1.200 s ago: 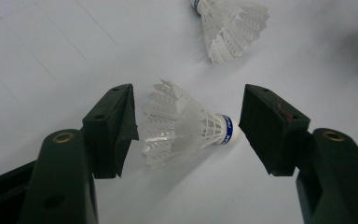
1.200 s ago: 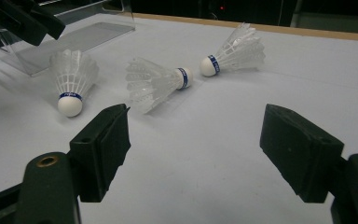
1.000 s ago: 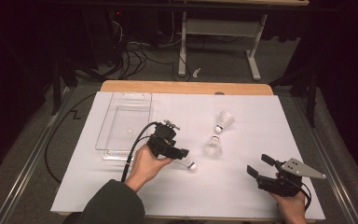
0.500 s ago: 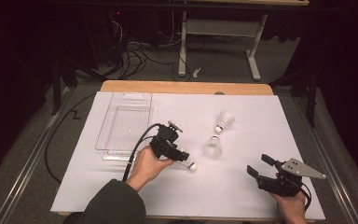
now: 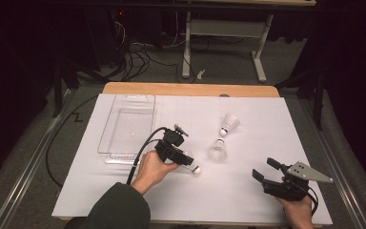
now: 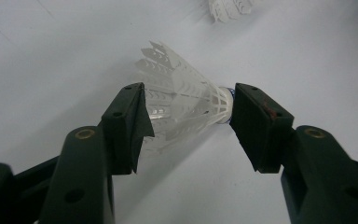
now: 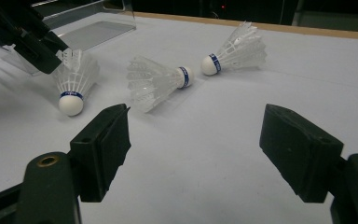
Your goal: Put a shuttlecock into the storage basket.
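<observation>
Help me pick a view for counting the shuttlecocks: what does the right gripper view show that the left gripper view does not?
The right gripper view alone shows three shuttlecocks on the white sheet: the near shuttlecock at the left gripper, the middle shuttlecock and the far shuttlecock, plus the clear tray. The left gripper view alone shows the near shuttlecock's feathers between its own parted jaws, one jaw at the skirt and the other by the cork end; contact is unclear. Both show the white sheet and the near shuttlecock.
</observation>
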Demonstrator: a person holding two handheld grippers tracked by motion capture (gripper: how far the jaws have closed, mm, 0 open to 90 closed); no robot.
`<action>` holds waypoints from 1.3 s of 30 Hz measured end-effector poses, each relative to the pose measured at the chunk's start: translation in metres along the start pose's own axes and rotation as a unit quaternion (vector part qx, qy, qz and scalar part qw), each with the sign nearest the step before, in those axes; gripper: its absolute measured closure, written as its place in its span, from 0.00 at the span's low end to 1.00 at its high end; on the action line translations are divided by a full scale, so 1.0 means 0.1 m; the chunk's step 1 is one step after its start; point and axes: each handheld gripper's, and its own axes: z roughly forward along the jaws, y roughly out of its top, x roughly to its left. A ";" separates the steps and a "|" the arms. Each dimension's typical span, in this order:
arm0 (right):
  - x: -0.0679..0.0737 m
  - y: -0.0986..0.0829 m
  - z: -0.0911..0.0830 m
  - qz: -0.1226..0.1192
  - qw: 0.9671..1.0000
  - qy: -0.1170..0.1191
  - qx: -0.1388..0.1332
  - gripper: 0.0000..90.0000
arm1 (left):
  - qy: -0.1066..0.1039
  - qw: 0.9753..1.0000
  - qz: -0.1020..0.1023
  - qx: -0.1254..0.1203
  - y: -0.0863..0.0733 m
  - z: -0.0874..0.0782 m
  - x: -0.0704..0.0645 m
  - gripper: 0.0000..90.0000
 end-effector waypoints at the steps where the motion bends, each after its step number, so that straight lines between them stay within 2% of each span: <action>1: 0.00 0.00 0.00 0.000 1.000 0.000 0.000 0.27 | 0.001 1.000 0.001 0.002 0.00 0.01 0.00 0.52; 16: 0.00 0.00 0.00 0.000 1.000 0.000 0.002 0.27 | -0.015 1.000 0.003 0.013 0.01 0.06 0.00 0.63; 38: 0.00 0.00 0.01 -0.002 1.000 0.001 0.004 0.28 | -0.020 0.999 0.018 0.020 -0.01 0.03 -0.01 0.81; 39: 0.00 0.00 0.01 -0.001 1.000 0.001 0.004 0.28 | -0.020 0.999 0.020 0.022 -0.01 0.02 -0.01 0.84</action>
